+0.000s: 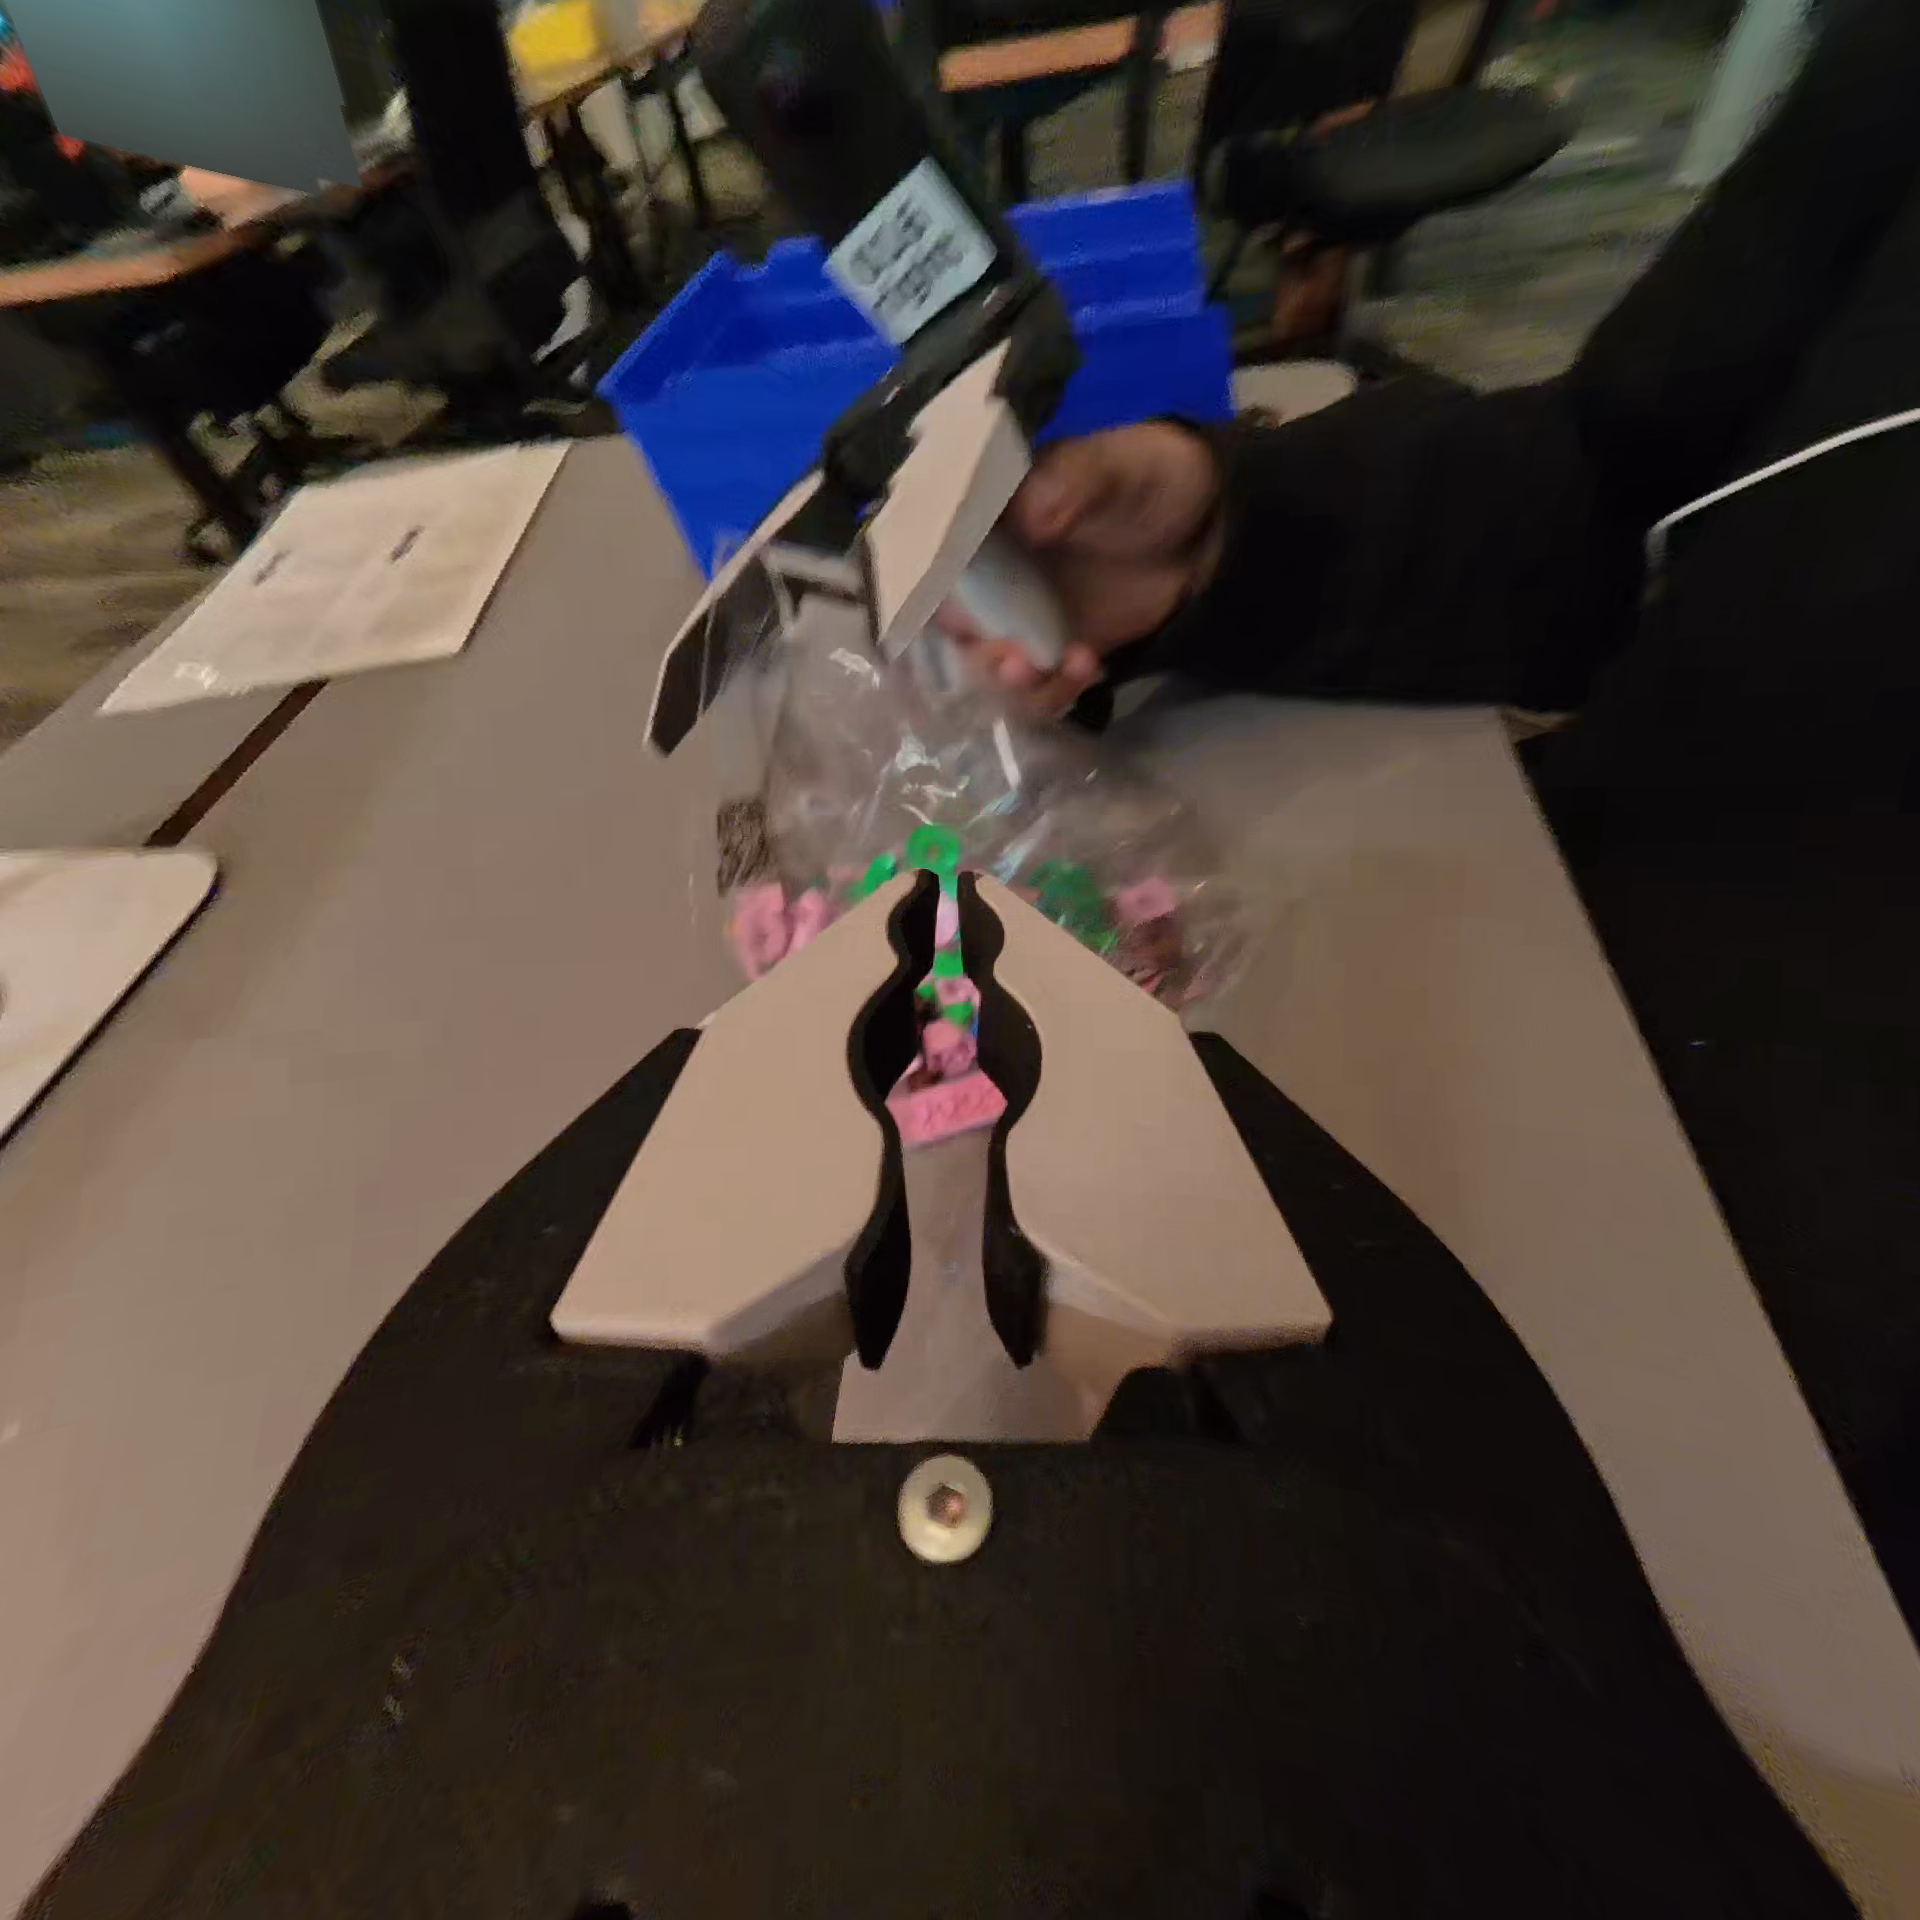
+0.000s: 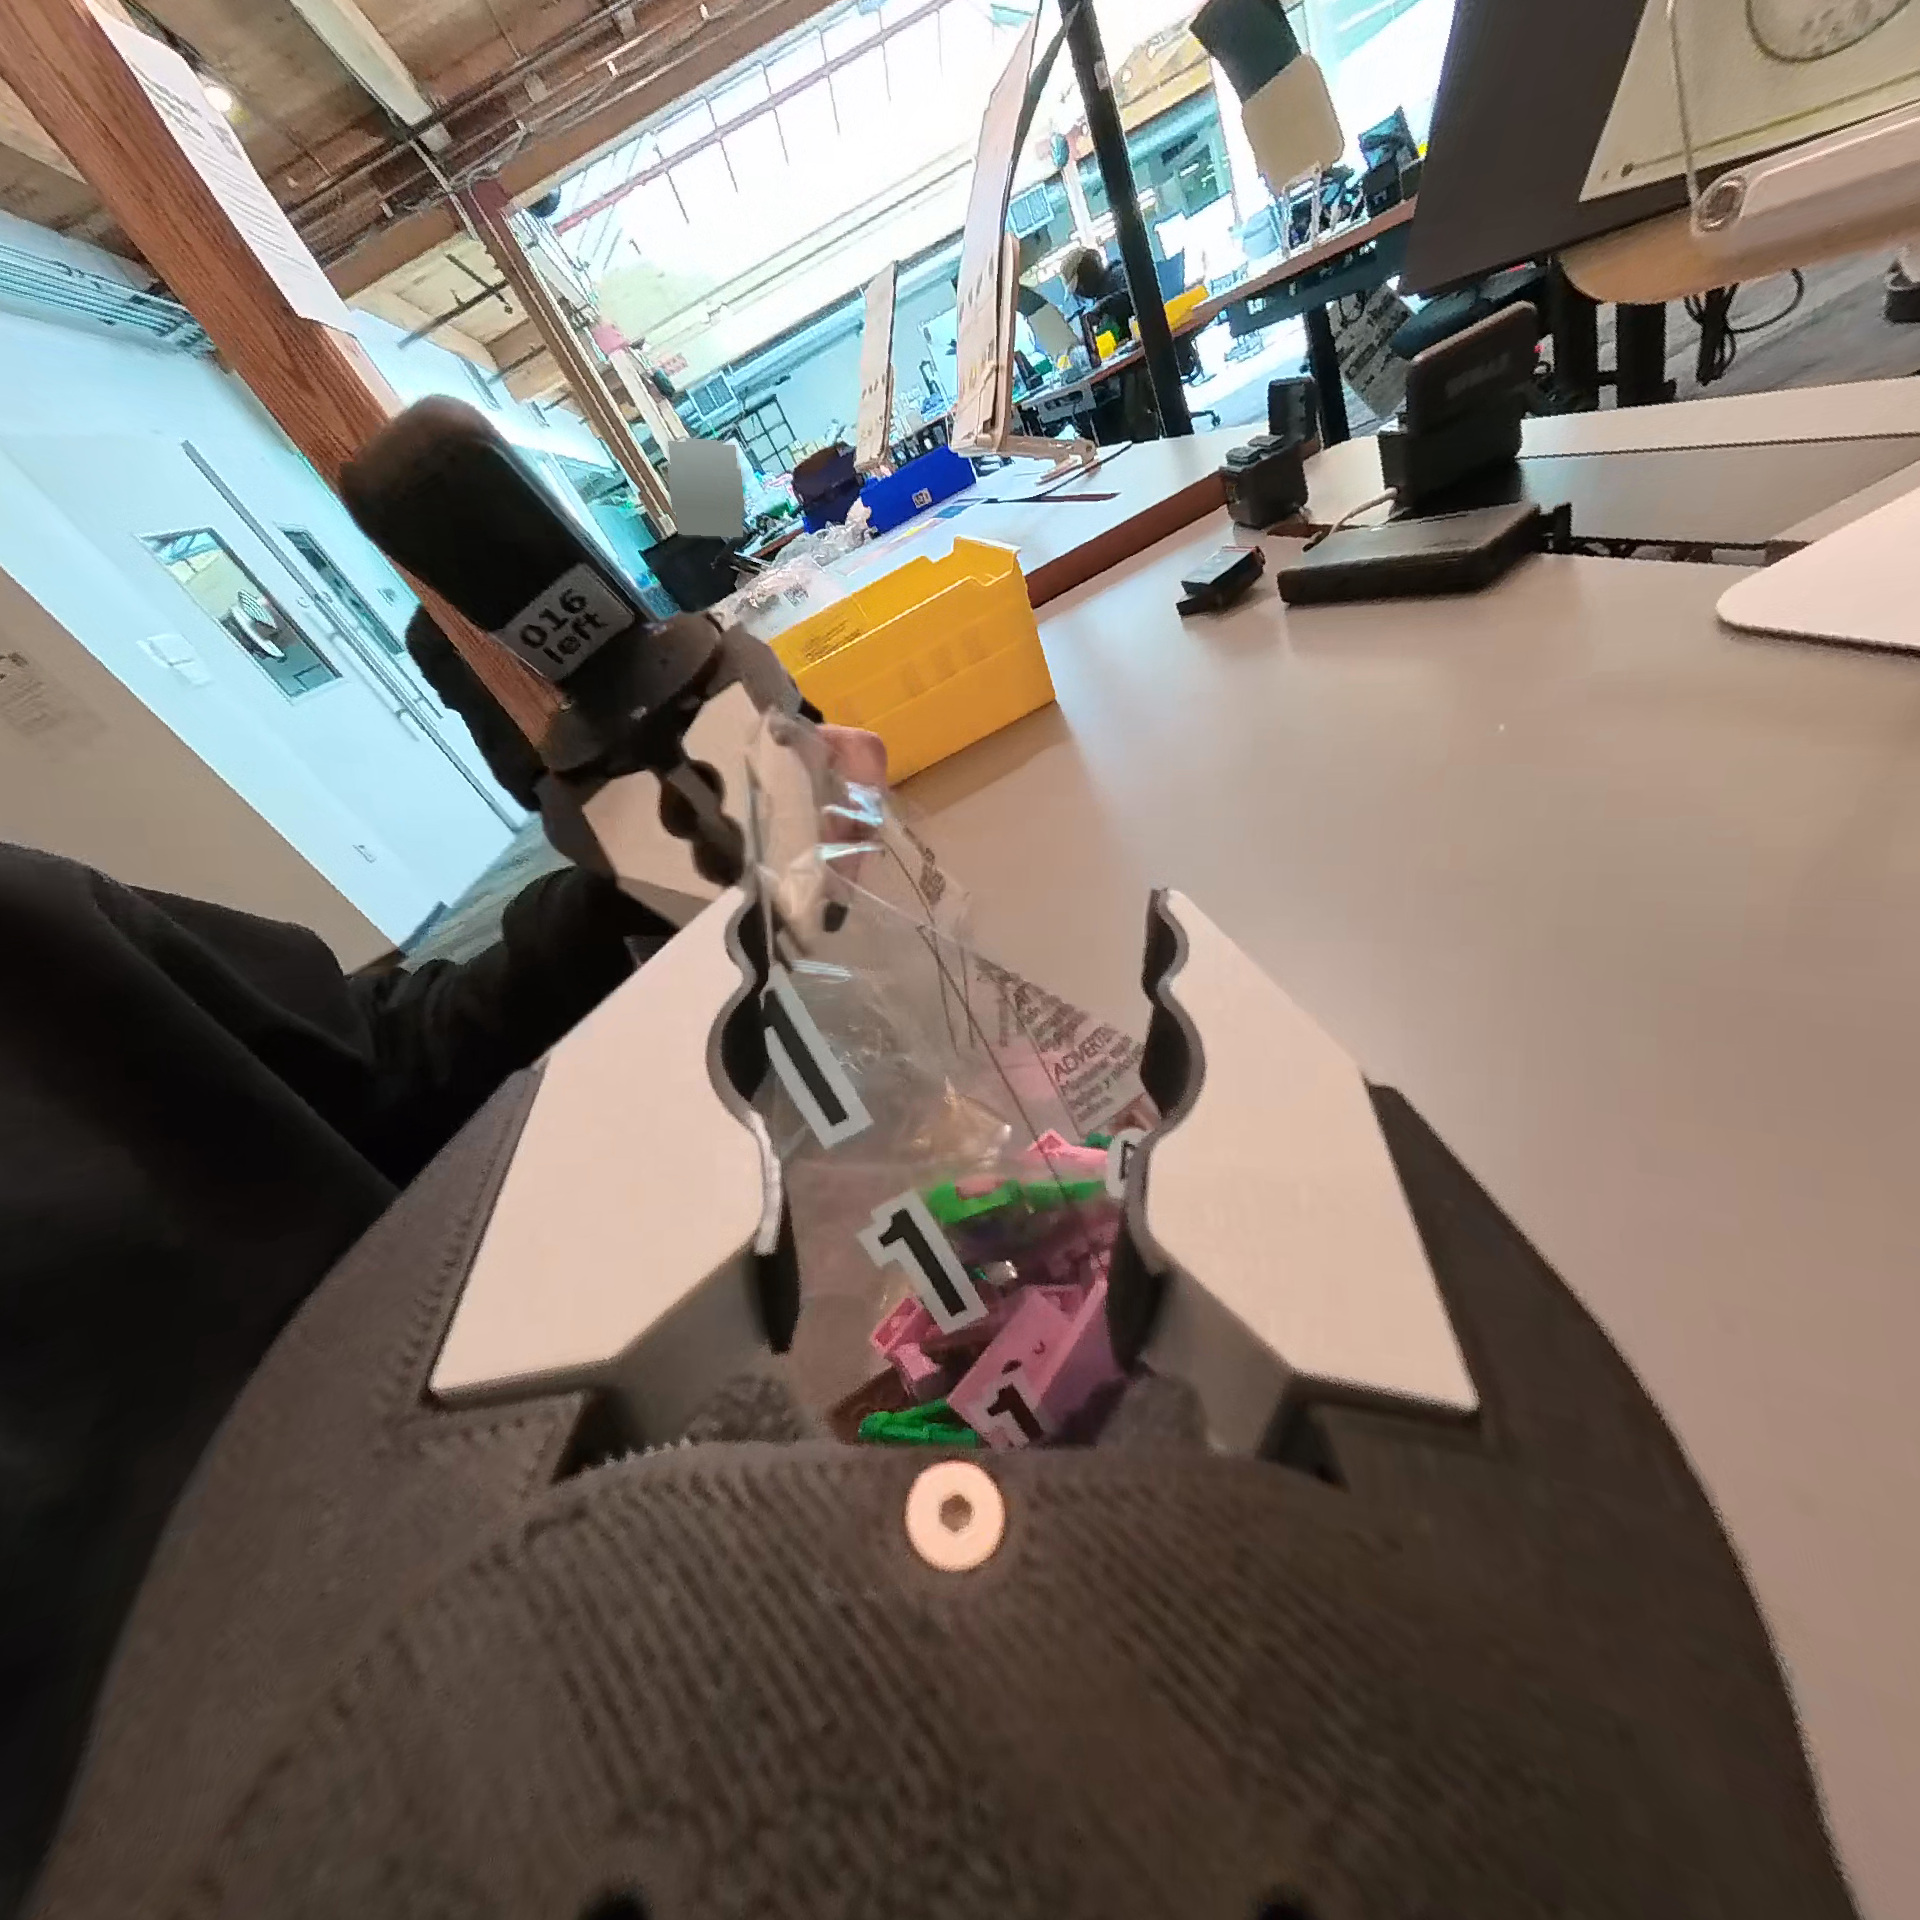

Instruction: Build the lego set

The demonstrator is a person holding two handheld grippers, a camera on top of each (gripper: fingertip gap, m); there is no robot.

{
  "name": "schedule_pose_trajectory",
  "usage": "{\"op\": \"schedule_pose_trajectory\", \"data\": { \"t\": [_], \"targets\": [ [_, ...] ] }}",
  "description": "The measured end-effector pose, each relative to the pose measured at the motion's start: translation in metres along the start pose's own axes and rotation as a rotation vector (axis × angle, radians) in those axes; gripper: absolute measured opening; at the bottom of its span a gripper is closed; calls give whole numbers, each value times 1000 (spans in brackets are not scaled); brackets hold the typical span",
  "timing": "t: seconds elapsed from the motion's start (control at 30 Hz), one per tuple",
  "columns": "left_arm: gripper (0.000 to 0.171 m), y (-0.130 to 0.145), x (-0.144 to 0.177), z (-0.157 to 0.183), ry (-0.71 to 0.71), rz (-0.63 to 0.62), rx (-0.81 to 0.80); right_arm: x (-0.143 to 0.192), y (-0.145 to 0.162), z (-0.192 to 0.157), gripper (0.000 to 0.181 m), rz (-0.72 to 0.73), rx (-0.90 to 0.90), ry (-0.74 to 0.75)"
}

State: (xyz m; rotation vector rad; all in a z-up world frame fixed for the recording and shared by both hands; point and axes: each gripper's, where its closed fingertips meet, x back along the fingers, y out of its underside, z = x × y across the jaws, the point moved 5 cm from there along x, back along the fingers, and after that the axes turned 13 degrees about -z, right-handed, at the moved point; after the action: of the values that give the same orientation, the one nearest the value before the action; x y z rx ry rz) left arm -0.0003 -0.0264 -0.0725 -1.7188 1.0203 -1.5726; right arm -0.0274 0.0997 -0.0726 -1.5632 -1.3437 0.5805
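A clear plastic bag (image 1: 935,769) of pink and green Lego pieces (image 1: 779,925) hangs over the grey table (image 1: 416,987). My left gripper (image 1: 945,883) is shut on the bag's plastic. In the right wrist view it (image 2: 727,852) pinches the bag's (image 2: 935,1039) upper corner. My right gripper (image 2: 956,914) is open, its fingers on either side of the bag, with the pieces (image 2: 1039,1340) low between them. In the left wrist view the right gripper (image 1: 779,686) sits above the bag, held by a hand (image 1: 1122,530) in a black sleeve.
A blue bin (image 1: 748,395) stands behind the bag, with paper sheets (image 1: 353,582) to its left. A yellow bin (image 2: 925,644) sits at the table's (image 2: 1455,935) far edge. Black devices (image 2: 1403,551) and a white monitor base (image 2: 1829,582) lie at the far right. My right fingertips sit around 6 centimetres from my left ones.
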Motion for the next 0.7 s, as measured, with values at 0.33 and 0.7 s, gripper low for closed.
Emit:
{"op": "schedule_pose_trajectory", "data": {
  "t": [0.33, 0.7],
  "targets": [
    [43, 3, -57, -15, 233, -333, 112, -6, 19, 22, 91, -135, -223, -146],
    [84, -5, -77, -17, 144, -319, 63, 18, 27, 44, 66, -216, -250, -59]
  ]
}}
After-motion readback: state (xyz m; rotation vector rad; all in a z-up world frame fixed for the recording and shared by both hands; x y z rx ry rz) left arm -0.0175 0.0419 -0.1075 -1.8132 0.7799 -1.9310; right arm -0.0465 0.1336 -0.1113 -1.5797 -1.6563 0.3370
